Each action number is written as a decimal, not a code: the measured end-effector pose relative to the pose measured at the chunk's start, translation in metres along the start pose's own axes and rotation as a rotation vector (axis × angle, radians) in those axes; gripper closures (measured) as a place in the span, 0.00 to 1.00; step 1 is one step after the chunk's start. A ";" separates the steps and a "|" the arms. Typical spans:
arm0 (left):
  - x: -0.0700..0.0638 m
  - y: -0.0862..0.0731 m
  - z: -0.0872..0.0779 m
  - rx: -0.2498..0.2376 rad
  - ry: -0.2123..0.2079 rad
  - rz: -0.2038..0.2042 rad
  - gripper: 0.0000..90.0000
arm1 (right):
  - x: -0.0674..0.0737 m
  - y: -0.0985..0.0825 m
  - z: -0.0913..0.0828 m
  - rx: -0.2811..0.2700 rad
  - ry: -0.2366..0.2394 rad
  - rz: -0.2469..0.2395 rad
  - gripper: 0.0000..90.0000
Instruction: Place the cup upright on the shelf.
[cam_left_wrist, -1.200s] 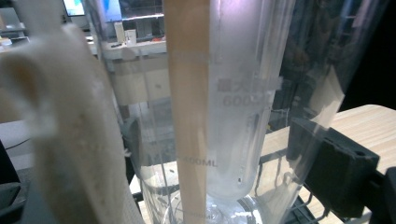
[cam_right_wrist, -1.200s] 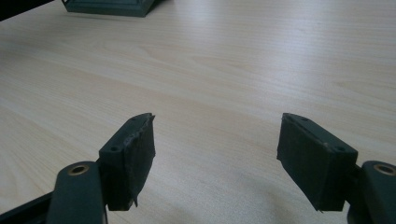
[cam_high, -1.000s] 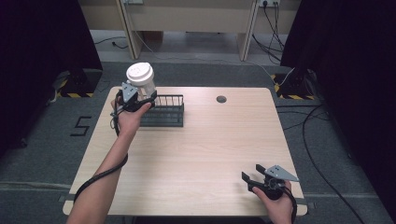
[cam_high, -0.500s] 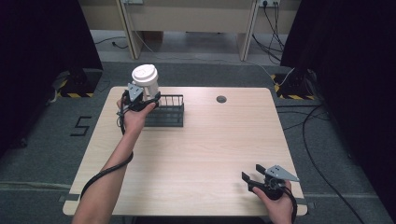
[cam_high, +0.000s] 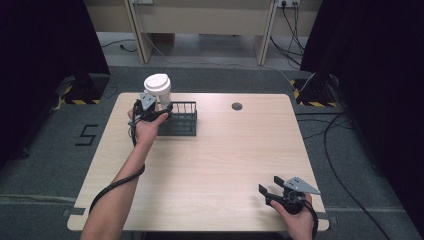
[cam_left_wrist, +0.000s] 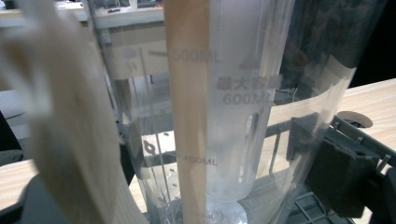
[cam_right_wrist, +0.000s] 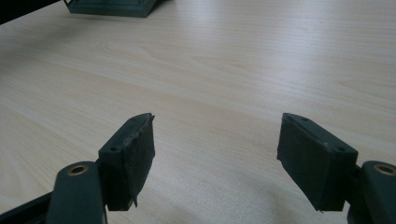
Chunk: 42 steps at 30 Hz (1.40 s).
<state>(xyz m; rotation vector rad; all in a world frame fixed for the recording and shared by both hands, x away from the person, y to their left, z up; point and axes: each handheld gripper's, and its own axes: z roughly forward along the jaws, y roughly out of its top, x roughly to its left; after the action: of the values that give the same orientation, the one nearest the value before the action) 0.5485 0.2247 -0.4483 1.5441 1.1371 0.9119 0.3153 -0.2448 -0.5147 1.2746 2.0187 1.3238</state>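
A clear plastic measuring cup (cam_high: 158, 95) with a white lid stands upright in my left gripper (cam_high: 151, 111), which is shut on its lower body at the left end of a dark wire rack (cam_high: 181, 121). In the left gripper view the cup (cam_left_wrist: 233, 93) stands very close, with 400ML and 600ML marks on its wall, and the rack (cam_left_wrist: 308, 205) lies just beyond it. My right gripper (cam_high: 269, 186) rests low over the table near the front right corner. Its jaws stand wide open over bare wood (cam_right_wrist: 217, 140).
The light wooden table (cam_high: 225, 155) has a round cable hole (cam_high: 237, 106) at the back centre. Dark curtains stand on both sides. Cables lie on the grey floor at the right, and hazard-striped feet flank the table's far corners.
My left gripper has carried the cup a little to the right and lower, to the rack's left end. The right gripper has stayed still.
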 end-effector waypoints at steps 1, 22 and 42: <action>0.000 -0.001 0.000 0.002 0.001 0.000 0.19 | 0.000 0.000 0.000 0.000 0.000 0.000 0.31; 0.001 -0.009 0.004 0.051 0.017 -0.006 0.19 | 0.000 0.000 0.000 0.002 0.002 0.005 0.31; 0.002 -0.011 0.001 0.080 0.031 -0.012 0.16 | 0.000 0.000 0.000 0.004 0.003 0.000 0.31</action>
<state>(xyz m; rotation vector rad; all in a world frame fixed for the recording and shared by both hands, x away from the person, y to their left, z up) 0.5474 0.2268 -0.4587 1.5904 1.2163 0.8951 0.3153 -0.2447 -0.5147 1.2755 2.0244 1.3225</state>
